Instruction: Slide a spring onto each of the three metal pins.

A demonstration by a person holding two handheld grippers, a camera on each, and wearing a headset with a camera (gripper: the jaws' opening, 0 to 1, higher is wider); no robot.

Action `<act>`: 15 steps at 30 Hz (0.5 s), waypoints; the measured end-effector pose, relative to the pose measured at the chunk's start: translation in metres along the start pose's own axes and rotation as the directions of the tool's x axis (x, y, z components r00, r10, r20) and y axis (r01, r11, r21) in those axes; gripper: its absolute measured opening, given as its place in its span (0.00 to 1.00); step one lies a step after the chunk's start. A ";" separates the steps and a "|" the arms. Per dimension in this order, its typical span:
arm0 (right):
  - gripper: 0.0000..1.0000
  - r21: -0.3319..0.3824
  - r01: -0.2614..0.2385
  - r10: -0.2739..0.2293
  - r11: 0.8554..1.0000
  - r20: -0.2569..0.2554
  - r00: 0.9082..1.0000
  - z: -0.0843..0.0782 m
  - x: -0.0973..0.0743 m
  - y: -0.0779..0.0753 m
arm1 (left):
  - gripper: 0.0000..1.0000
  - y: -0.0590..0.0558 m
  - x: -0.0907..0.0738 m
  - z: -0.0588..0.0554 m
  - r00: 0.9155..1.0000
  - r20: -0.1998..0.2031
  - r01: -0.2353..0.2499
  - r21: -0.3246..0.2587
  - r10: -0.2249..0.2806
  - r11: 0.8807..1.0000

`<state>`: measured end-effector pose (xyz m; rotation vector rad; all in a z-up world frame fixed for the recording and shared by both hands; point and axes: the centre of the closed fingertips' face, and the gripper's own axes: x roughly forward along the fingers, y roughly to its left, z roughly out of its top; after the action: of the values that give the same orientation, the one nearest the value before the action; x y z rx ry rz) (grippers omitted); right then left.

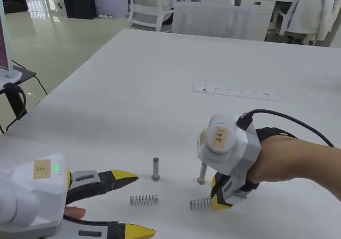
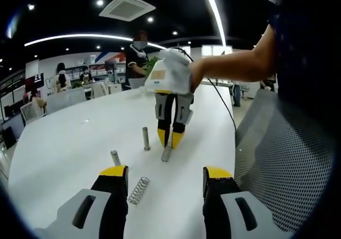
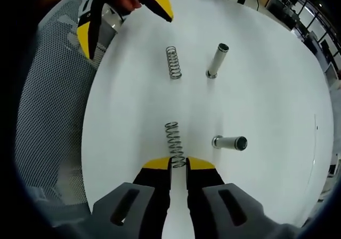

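Two short metal pins stand upright on the white table, the left pin and the right pin. Two springs lie flat in front of them. My right gripper points down at the table and is shut on one end of the right spring. The other spring lies loose. Just in front of this loose spring, my left gripper is open and holds nothing.
A white power strip is set into the table further back. The table's left edge drops to the floor. A grey mesh chair stands close beside the table's near edge. Chairs and desks line the far side.
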<state>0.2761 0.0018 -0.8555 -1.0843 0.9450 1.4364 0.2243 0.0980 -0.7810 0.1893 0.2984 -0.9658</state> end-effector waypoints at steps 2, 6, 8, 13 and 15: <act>0.08 -0.004 0.003 -0.003 1.000 0.000 1.000 0.001 -0.005 0.002 | 0.50 -0.001 0.001 0.001 1.000 0.000 0.006 0.003 -0.006 1.000; 0.08 -0.005 0.014 -0.014 1.000 0.007 1.000 0.002 -0.015 0.004 | 0.50 -0.003 0.005 0.002 1.000 -0.001 0.019 0.010 -0.019 1.000; 0.08 -0.003 0.013 -0.013 1.000 0.012 1.000 0.005 -0.021 0.007 | 0.49 -0.004 0.007 0.003 1.000 -0.002 0.030 0.017 -0.030 0.999; 0.08 -0.005 0.019 -0.018 1.000 0.054 0.998 0.018 -0.040 0.014 | 0.48 -0.005 0.013 0.009 0.999 0.000 0.051 0.032 -0.051 0.998; 0.08 -0.007 0.024 -0.023 1.000 0.067 0.997 0.022 -0.046 0.016 | 0.48 -0.006 0.015 0.013 0.998 0.003 0.058 0.041 -0.058 0.997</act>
<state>0.2588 0.0080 -0.8049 -1.0432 0.8775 1.4492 0.2300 0.0790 -0.7739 0.2167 0.2815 -1.0303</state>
